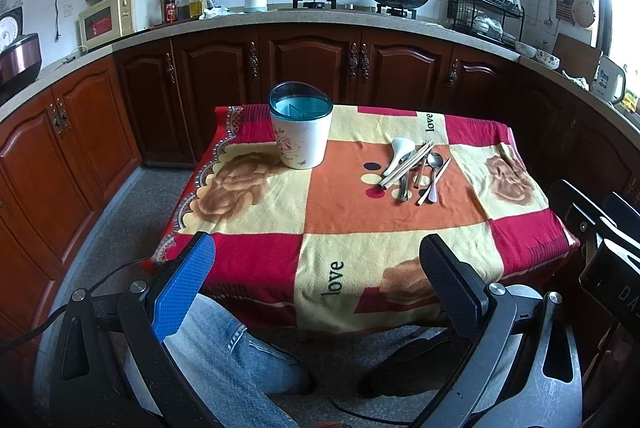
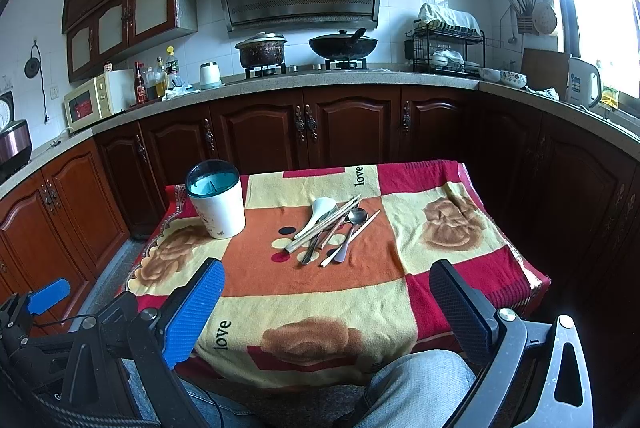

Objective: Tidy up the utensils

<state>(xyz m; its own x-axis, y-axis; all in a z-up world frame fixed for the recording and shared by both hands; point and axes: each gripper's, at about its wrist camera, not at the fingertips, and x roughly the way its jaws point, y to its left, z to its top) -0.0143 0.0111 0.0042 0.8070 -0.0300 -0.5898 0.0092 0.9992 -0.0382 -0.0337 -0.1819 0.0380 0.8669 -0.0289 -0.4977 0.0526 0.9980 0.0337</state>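
Both grippers hang low at the near edge of the table, level and pointing forward across it. The left gripper (image 1: 316,276) has its fingers spread wide, a blue pad (image 1: 182,292) on one side and a black pad (image 1: 450,288) on the other, with nothing between them. It sits above the person's jeans-clad knee (image 1: 224,360), short of the checked tablecloth (image 1: 360,248).

The right gripper (image 2: 326,308) is just as wide apart, empty too, its fingertips over the cloth's near edge. From its camera the left gripper's blue fingertip (image 2: 50,294) shows at the far left, well apart from it.

On the table the utensil pile (image 2: 332,228) lies in the orange square near the middle: a white ceramic spoon (image 2: 318,214), a metal spoon (image 2: 352,228), chopsticks (image 2: 324,226) and darker metal pieces crossing one another. The white utensil holder (image 2: 218,201) with its teal rim stands upright toward the far left corner, apart from the pile. Neither gripper touches any of it.
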